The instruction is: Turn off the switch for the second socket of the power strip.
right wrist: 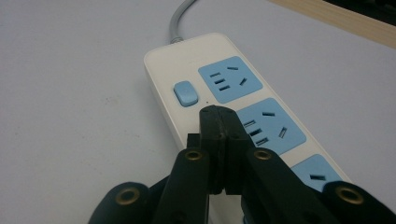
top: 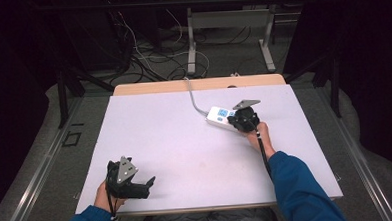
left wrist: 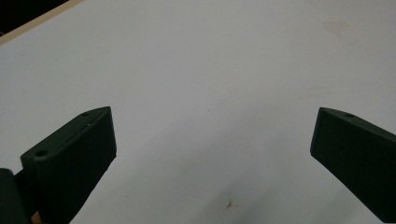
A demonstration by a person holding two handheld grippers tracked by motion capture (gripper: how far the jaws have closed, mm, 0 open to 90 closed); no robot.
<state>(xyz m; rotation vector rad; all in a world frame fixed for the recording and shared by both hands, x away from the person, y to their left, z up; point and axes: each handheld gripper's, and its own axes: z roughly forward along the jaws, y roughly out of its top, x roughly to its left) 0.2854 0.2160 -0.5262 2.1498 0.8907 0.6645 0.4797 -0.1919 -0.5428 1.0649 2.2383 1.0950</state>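
Observation:
A white power strip point(right wrist: 205, 88) with blue sockets and a blue switch point(right wrist: 185, 93) lies on the table, its grey cable point(right wrist: 179, 19) running off toward the far edge. In the high view the power strip point(top: 219, 116) sits right of centre, partly under my right gripper point(top: 239, 119). My right gripper point(right wrist: 219, 122) is shut with nothing between its jaws, its tips hovering just over the strip, close beside the switch. At the near left of the table my left gripper point(top: 146, 184) rests; in its own view the left gripper point(left wrist: 212, 140) stands wide open over bare tabletop.
The white tabletop point(top: 175, 136) has a wooden strip point(top: 198, 84) along its far edge. Beyond it the floor holds tangled cables point(top: 146, 57) and a desk frame point(top: 230, 34). Dark curtains close both sides.

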